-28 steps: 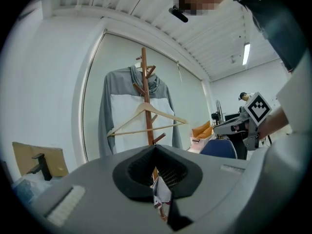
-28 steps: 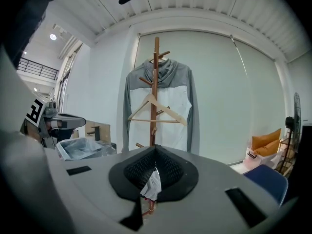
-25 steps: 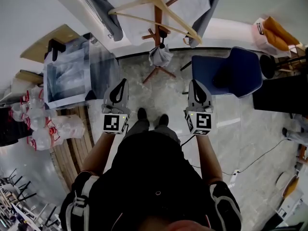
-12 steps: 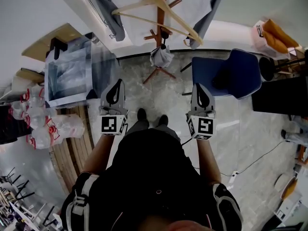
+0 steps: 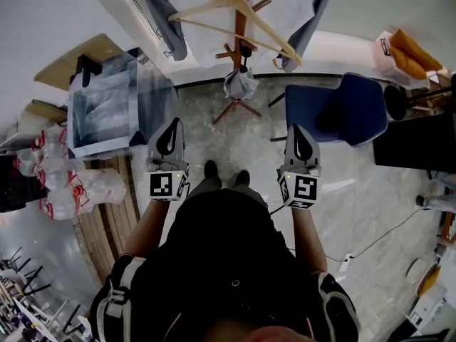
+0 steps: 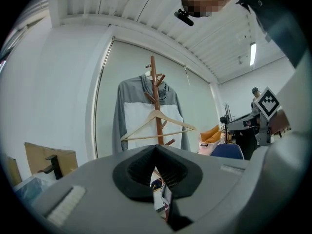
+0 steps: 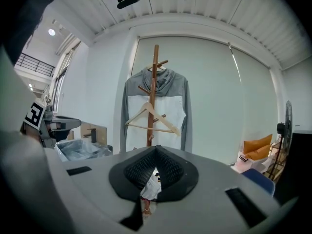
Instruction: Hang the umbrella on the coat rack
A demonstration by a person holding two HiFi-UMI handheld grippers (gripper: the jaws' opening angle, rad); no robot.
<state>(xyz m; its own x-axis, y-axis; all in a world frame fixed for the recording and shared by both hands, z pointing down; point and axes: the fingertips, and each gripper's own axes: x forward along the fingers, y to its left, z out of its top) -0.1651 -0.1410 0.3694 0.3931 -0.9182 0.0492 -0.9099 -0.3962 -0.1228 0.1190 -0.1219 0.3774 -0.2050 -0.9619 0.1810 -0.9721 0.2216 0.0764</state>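
1. The small grey folded umbrella [image 5: 240, 84] hangs from one of the lower pegs of the tall brown wooden coat rack [image 5: 240, 6], its bundle dangling close against the pole above the rack's splayed feet. No gripper touches it.
2. The left gripper [image 5: 175, 124], a grey two-jaw tool with a square-marker cube at its back, is held out in front of the person at waist height. Its black ribbed jaws are pressed together with nothing between them.
3. The right gripper [image 5: 296, 130] is held level with the left one, well apart from it, and points the same way toward the rack. Its jaws are also closed tip to tip and hold nothing.
4. In the right gripper view the umbrella shows only as a pale sliver below the meeting jaw tips.
5. A pale wooden clothes hanger [image 5: 267, 30] hangs on the rack above the umbrella.
6. A grey and white hooded top [image 7: 175, 116] hangs behind the hanger, draped from the rack's upper pegs.
7. A blue upholstered chair [image 5: 349, 109] stands on the pale marble floor [image 5: 206, 120], to the right of the rack and ahead of the right gripper.
8. To the left of the left gripper sits a box wrapped in clear plastic [image 5: 107, 109], with packs of plastic bottles [image 5: 64, 191] nearer the person.
9. The person's dark shoes [image 5: 210, 168] show on the floor between the two grippers.
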